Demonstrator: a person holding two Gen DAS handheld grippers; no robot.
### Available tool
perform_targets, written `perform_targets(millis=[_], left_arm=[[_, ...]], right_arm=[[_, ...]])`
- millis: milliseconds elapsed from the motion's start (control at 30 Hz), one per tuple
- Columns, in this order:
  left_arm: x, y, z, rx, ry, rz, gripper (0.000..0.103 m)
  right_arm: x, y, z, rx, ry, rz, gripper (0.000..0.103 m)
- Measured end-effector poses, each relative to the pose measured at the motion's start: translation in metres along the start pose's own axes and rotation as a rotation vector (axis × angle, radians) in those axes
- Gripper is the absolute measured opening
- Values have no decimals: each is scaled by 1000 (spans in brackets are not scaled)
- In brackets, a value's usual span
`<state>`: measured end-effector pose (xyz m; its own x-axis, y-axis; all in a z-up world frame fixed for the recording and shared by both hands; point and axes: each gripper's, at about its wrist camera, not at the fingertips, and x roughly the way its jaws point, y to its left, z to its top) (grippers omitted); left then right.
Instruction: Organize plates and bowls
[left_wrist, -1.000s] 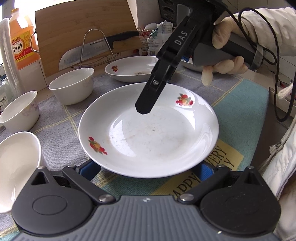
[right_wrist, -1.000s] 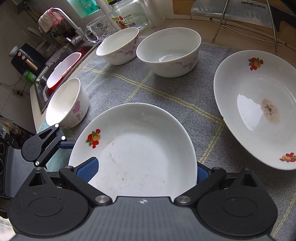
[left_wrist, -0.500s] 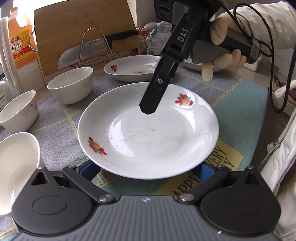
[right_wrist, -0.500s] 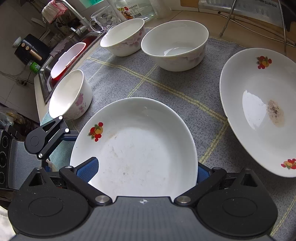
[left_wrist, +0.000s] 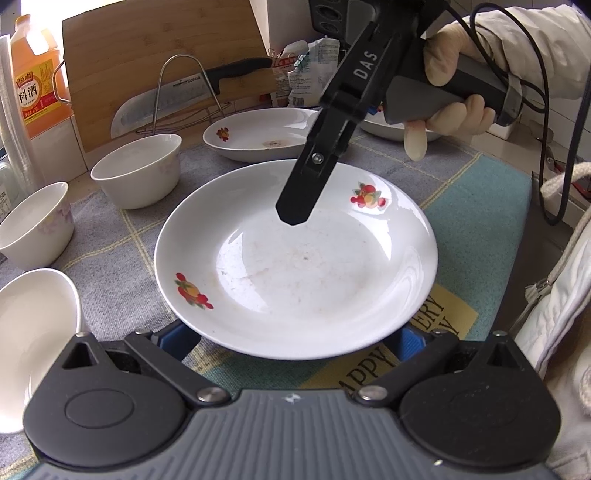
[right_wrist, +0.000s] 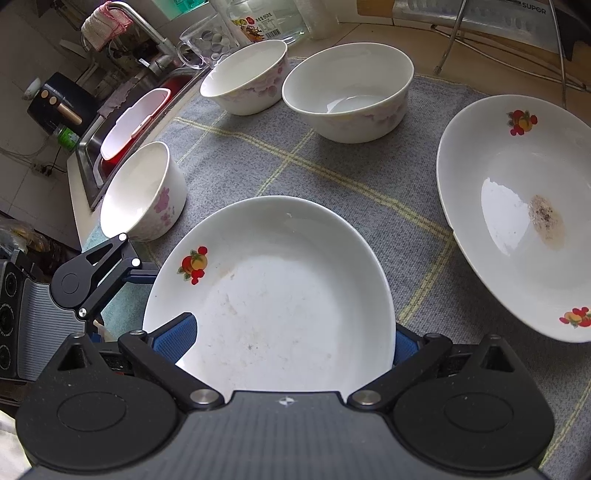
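Both grippers stand wide open around one fruit-print plate (left_wrist: 295, 266) on the grey cloth (right_wrist: 332, 166). The left gripper (left_wrist: 291, 338) has its blue pads flanking the plate's near rim, gripping nothing; the right gripper (right_wrist: 291, 341) likewise straddles the opposite edge. Ahead of the right fingers lies open cloth, then two bowls (right_wrist: 347, 92); a second plate (right_wrist: 517, 214) lies right.

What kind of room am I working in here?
Most likely a home kitchen counter. A sink with a faucet sits at one end, a knife rests on a rack against a wooden cutting board, and used plates and bowls cover a cloth.
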<state>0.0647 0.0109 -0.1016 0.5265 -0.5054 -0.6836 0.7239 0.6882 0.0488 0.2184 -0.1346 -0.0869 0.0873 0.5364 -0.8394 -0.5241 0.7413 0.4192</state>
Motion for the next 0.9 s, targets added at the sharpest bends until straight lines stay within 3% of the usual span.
perform_targets(millis=[900], left_arm=[[25,-44,56,99,-17,-95,102]], right_arm=[[-77,-35,-46,97,-113,-60,103]])
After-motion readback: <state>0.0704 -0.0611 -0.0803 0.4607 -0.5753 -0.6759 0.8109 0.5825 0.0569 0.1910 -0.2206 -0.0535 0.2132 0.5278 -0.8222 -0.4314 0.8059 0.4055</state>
